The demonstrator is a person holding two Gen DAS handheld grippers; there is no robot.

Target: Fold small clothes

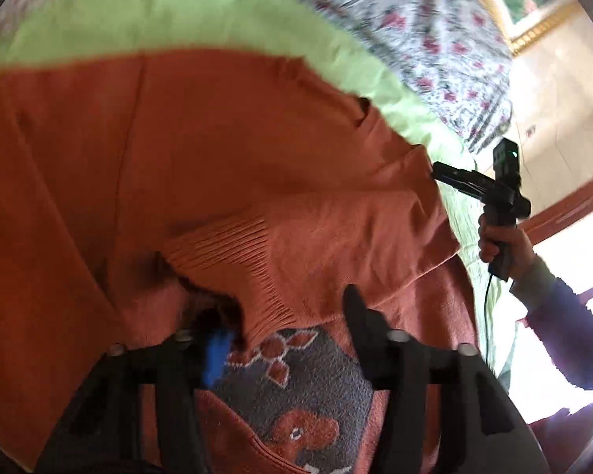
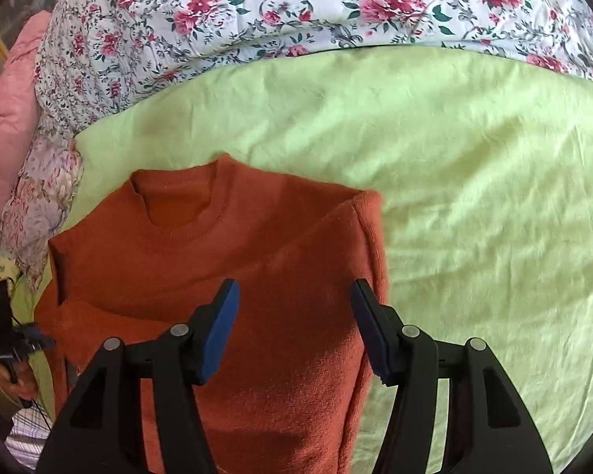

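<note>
An orange knitted sweater [image 1: 178,138] lies flat on a light green sheet [image 2: 454,158]. One sleeve is folded across its front, and the ribbed cuff [image 1: 233,252] rests above a grey patch with an animal figure [image 1: 296,395]. My left gripper [image 1: 284,308] is open just over that cuff; the cuff's edge drapes by the blue left pad [image 1: 217,347] and is not pinched. In the right wrist view the sweater [image 2: 276,245] shows its round collar at the far end. My right gripper [image 2: 294,296] hovers open above the sweater's right half, with nothing between its fingers.
A floral quilt [image 2: 296,8] is bunched along the far side of the sheet, with a pink blanket [image 2: 8,118] at the left. A hand [image 1: 498,241] holds the right gripper [image 1: 446,175] beyond the sweater's edge. Bare green sheet spreads right of the sweater.
</note>
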